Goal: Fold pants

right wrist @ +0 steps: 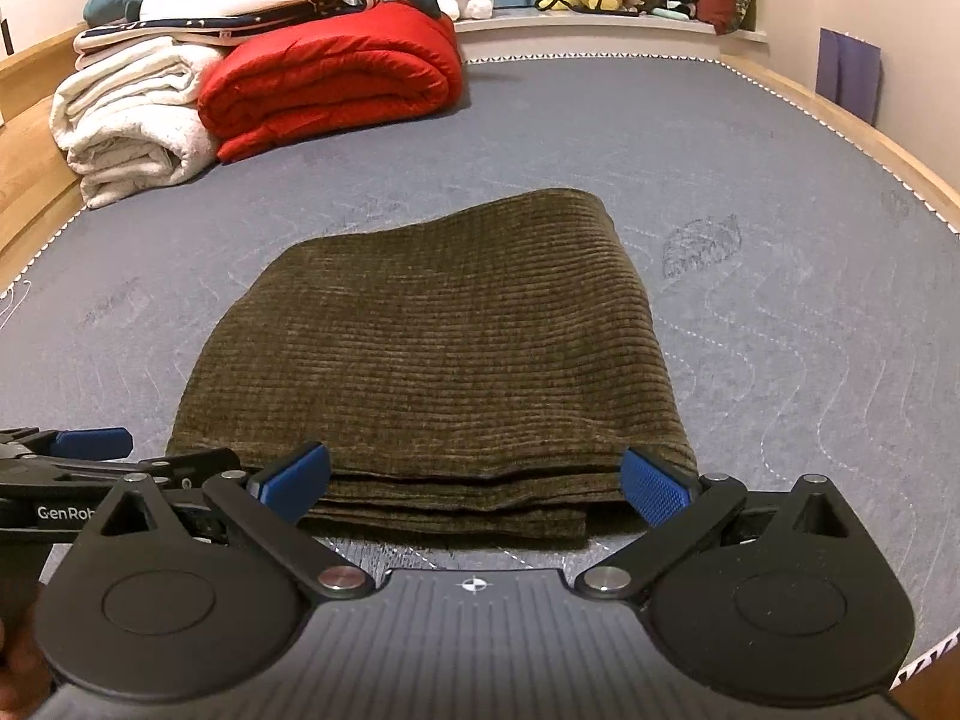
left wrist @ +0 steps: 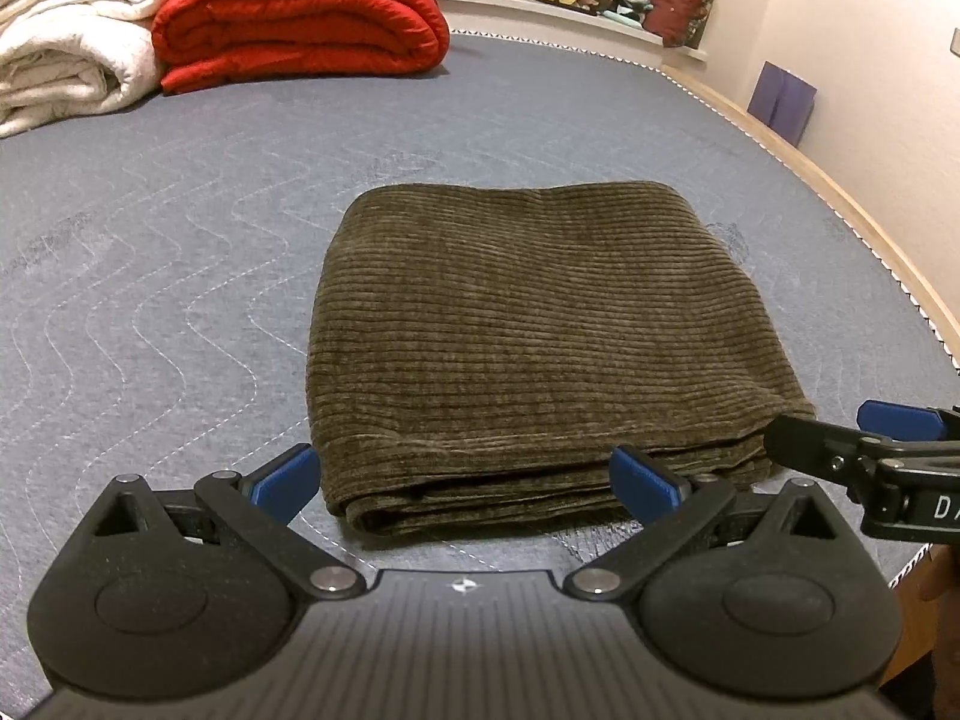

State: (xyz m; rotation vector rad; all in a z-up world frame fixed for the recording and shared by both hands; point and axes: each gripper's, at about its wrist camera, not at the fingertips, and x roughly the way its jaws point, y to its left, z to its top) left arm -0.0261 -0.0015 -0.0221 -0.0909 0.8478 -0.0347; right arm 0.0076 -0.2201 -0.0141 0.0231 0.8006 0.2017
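The olive-brown ribbed corduroy pants (left wrist: 540, 324) lie folded into a flat, stacked rectangle on the blue-grey quilted mattress (left wrist: 150, 276), close to its near edge and nearer the right-hand edge than the left. The layered open edges face the near edge; the smooth rounded fold faces the far end. In the left wrist view the bundle looks slightly longer toward the far end than across, though the fisheye blurs this.

The left tongs (left wrist: 468, 477) hang open just short of the near left corner of the bundle, gripping nothing. The right tongs (right wrist: 474, 480) are also spread wide and empty at the near right part of the stack.

Bare mattress lies open to the left, right and beyond the pants. At the far left corner sit a rolled red quilt (left wrist: 300, 18) and folded white blankets (left wrist: 66, 42). A wooden bed frame (left wrist: 840, 192) rims the right edge.
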